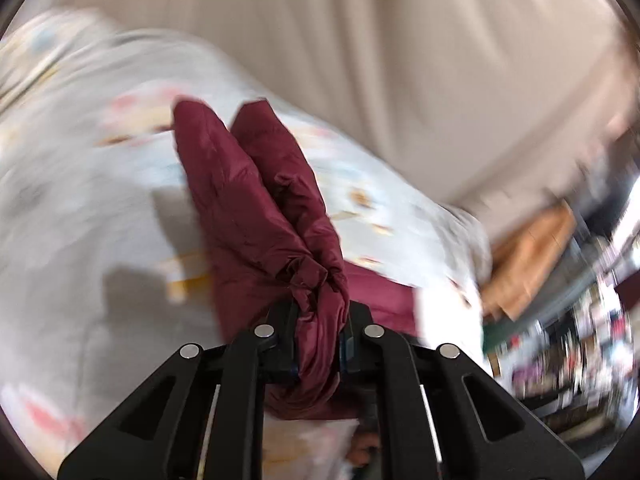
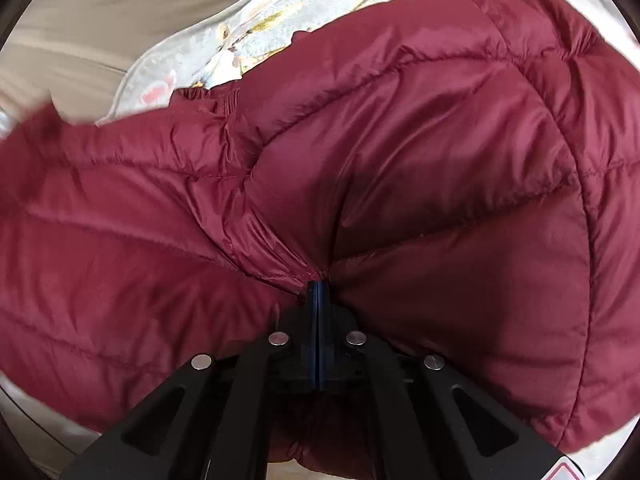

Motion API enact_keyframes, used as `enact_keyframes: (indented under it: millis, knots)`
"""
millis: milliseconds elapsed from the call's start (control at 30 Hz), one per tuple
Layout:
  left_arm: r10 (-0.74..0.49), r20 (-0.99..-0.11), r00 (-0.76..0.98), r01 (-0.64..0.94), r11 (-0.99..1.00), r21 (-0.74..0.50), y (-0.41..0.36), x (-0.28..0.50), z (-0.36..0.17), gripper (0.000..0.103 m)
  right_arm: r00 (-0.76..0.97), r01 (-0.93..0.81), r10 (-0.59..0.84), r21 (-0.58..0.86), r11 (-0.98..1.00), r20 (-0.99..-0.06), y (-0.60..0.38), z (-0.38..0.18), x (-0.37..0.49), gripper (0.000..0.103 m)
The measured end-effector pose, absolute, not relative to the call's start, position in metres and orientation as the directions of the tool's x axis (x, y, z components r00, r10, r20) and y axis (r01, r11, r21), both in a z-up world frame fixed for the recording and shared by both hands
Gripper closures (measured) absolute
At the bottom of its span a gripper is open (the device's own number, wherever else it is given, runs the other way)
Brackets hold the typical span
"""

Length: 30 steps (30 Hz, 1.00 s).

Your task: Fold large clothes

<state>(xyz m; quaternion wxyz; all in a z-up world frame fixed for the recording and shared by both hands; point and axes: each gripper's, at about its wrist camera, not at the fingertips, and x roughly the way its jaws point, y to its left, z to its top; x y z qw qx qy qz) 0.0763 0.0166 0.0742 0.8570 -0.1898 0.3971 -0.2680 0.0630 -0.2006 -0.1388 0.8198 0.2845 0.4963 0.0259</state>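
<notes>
A maroon quilted puffer jacket fills the right wrist view, spread over a pale patterned bed cover. My right gripper is shut on a pinch of the jacket fabric at a seam. In the left wrist view my left gripper is shut on a bunched part of the same jacket, which sticks up and forward between the fingers above the patterned bed cover. That view is motion-blurred.
A beige curtain or sheet hangs behind the bed. At the right of the left wrist view are a brown cardboard-like object and blurred cluttered shelves. Beige fabric lies beyond the bed cover in the right wrist view.
</notes>
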Motion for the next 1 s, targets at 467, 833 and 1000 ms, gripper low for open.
enact_keyframes:
  millis: [467,833,1000]
  knots:
    - [-0.552,-0.811,0.192,0.613,0.713,-0.34,-0.259,0.043,-0.045,0.093,0.714,0.431,0.094,0.542,0.721,-0.694,-0.347,-0.078,-0.162,0.092]
    - [-0.588,-0.755,0.288,0.629,0.711,-0.314,-0.226,-0.004,-0.01,0.047,0.762,0.339,0.055,0.469,0.816,-0.646,-0.342,-0.014,-0.132,0.075]
    - [-0.537,-0.705,0.463,0.486,0.819,-0.305,-0.137,-0.014,0.035,0.032,0.789,0.229,0.13,0.484,0.844,-0.601,-0.321,0.013,-0.096,0.044]
